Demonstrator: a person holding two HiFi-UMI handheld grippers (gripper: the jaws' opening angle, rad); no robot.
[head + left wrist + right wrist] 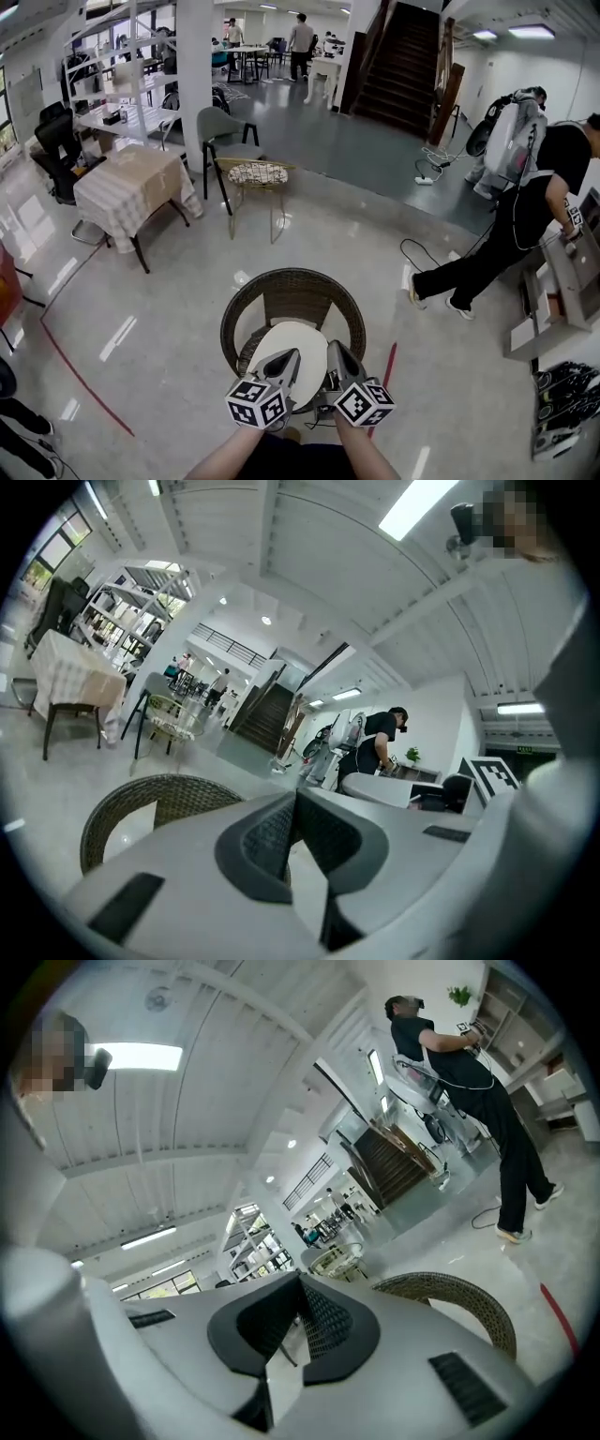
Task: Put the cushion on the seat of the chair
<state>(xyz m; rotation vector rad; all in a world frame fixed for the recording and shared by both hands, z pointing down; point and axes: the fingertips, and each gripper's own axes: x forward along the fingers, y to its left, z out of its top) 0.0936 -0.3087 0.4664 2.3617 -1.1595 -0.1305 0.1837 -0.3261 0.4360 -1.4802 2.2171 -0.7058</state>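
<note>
White cushion [291, 337], apparently resting on wicker chair [292, 295]

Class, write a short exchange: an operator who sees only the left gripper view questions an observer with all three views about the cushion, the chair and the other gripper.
Operator: My left gripper looks shut and empty. Where is the cushion?
Observer: The head view shows it, white and round, lying on the seat of the wicker chair.
Operator: And the right gripper?
Observer: It is shut too, with nothing between its jaws.
</note>
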